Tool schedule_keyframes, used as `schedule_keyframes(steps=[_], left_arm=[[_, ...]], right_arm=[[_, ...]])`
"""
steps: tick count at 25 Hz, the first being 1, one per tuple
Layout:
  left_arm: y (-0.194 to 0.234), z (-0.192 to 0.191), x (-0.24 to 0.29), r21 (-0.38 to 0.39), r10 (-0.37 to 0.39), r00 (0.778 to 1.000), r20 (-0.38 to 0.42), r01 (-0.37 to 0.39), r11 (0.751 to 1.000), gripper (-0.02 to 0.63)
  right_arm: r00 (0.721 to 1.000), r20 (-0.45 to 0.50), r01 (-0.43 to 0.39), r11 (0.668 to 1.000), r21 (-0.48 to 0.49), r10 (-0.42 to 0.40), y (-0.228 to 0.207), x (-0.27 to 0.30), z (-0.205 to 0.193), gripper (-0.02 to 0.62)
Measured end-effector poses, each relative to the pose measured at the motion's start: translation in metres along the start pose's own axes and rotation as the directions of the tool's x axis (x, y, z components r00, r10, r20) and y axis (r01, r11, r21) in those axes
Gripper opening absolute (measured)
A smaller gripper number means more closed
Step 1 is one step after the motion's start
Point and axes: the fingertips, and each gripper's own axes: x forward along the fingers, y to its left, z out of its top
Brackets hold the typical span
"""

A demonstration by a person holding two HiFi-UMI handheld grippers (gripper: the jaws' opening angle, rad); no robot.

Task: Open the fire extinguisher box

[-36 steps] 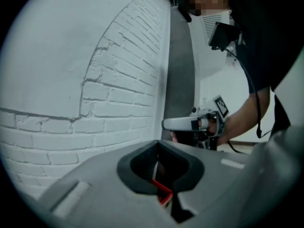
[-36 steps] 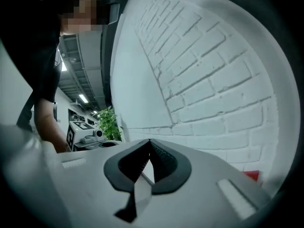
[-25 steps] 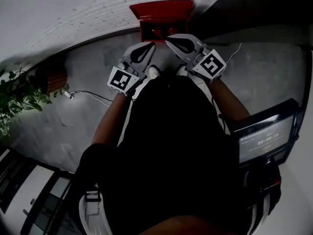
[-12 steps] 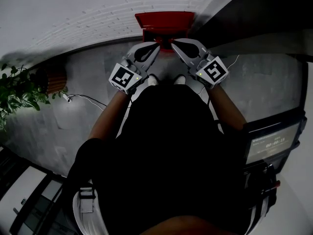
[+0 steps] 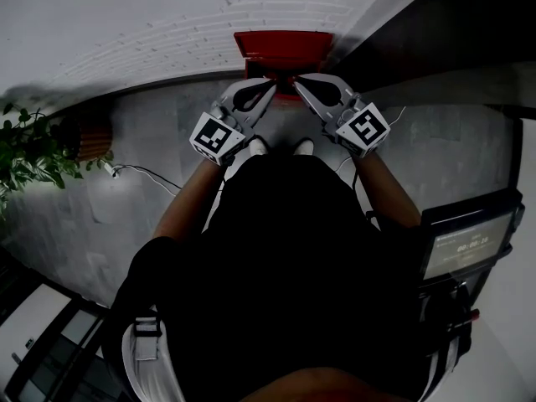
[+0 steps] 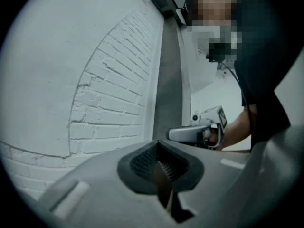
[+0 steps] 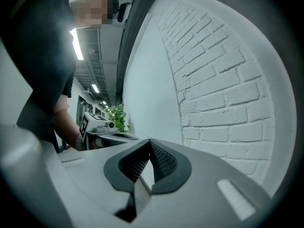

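The red fire extinguisher box [image 5: 280,44] stands on the floor against the white brick wall [image 5: 167,23], seen from above in the head view. My left gripper [image 5: 270,85] and right gripper [image 5: 295,82] are held side by side just in front of the box, tips close together over its near edge. Whether they touch it I cannot tell. Both are shut with nothing between their jaws. The left gripper [image 6: 159,151] faces the brick wall, with the right gripper [image 6: 197,133] beside it. The right gripper [image 7: 149,146] also faces the wall, the left gripper [image 7: 102,125] at its side. The box is hidden in both gripper views.
A potted plant [image 5: 25,153] stands at the left by the wall, with a cable [image 5: 142,170] on the grey floor beside it. A device with a lit screen [image 5: 465,245] is at the right. A dark wall panel [image 5: 435,23] runs right of the box. White shoes [image 5: 258,145] show below the grippers.
Both grippers have moved forward toward the red box and drawn closer together. The view has come nearer the wall, and both jaws stayed shut.
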Motion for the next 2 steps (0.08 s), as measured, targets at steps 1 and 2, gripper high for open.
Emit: schedule_keyframes(steps=[1, 2], left_arm=[[-0.0005, 0.0002, -0.0002, 0.000, -0.002, 1.000, -0.001, 0.002, 1.000, 0.000], [-0.0010, 0.0003, -0.0002, 0.000, -0.004, 1.000, -0.003, 0.004, 1.000, 0.001]], right_arm=[[1.000, 0.002, 0.006, 1.000, 0.004, -0.006, -0.0010, -0.0006, 0.0005, 0.009], [1.000, 0.005, 0.013, 1.000, 0.008, -0.013, -0.0022, -0.0013, 0.0011, 0.009]])
